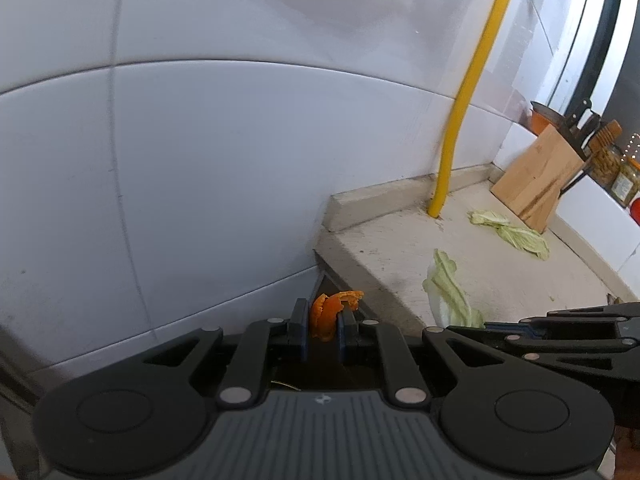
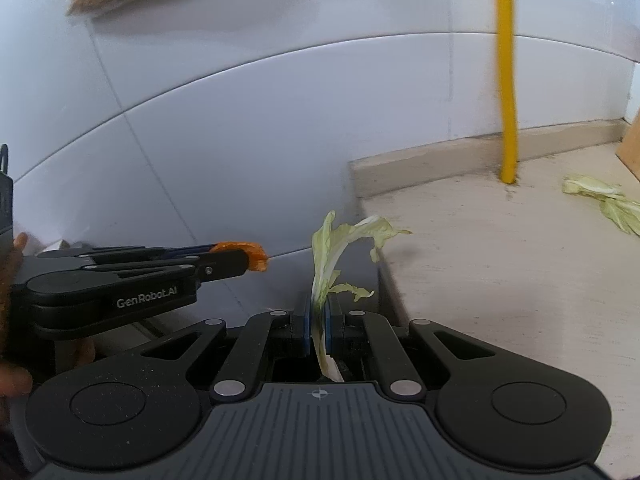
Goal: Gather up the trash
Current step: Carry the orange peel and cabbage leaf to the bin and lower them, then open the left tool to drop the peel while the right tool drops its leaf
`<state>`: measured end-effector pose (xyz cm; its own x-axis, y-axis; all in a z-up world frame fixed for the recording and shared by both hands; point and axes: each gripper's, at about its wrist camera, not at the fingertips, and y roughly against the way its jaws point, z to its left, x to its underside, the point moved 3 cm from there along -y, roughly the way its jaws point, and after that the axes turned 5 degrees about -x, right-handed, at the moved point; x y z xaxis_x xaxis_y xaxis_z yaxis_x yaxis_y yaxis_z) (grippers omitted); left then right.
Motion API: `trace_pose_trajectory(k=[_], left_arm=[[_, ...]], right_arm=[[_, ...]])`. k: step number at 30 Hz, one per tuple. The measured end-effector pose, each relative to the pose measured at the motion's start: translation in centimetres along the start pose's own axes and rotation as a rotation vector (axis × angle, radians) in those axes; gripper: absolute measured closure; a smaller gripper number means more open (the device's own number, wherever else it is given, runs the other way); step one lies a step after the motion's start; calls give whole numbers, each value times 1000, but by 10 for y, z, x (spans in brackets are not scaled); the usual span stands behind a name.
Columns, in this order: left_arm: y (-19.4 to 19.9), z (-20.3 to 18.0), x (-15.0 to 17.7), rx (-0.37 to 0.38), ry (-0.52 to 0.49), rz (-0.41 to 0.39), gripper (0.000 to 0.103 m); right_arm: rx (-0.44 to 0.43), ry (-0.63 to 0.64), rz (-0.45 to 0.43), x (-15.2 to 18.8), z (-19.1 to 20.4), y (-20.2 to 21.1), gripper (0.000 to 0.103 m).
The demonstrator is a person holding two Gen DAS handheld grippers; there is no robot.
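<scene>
Trash lying and held, ordered from largest to smallest. Wall [image 1: 200, 160]: white tiles are filling most of both views, with a yellow pipe [image 1: 472, 92] running down to the counter [image 1: 500, 272]. The counter is ending at a left edge, beyond which both tongs are hanging over the gap beside the wall. A knife block [image 1: 536, 184] is leaning at the far right corner. Left tongs [image 1: 323, 326] are clenching an orange peel [image 1: 332, 312], which is sticking up out of the pads. Right tongs [image 2: 319, 328] are clenching a cabbage leaf [image 2: 340, 248], its long axis running upright from the pads, its top curling toward the counter. Loose leaves [image 1: 512, 232] are resting on the counter between pipe and block, well apart from both tongs and up and to the right of them; their long axis is running diagonally toward the near right. Judgement: the right tongs are nearer these leaves, yet both tongs are full, so emptying is likely coming first; no bin is showing in either view.
</scene>
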<state>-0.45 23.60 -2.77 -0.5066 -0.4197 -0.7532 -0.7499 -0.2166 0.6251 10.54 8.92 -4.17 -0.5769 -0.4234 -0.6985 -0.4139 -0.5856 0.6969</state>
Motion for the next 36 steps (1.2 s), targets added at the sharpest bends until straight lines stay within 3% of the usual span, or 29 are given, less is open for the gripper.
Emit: trace_pose_trajectory(k=[23, 36], left_arm=[[15, 28, 38, -82, 26, 31, 93], [-1, 41, 50, -126, 39, 105, 93]], right_arm=[[-38, 15, 53, 25, 34, -18, 94], [-80, -20, 122, 38, 32, -47, 94]])
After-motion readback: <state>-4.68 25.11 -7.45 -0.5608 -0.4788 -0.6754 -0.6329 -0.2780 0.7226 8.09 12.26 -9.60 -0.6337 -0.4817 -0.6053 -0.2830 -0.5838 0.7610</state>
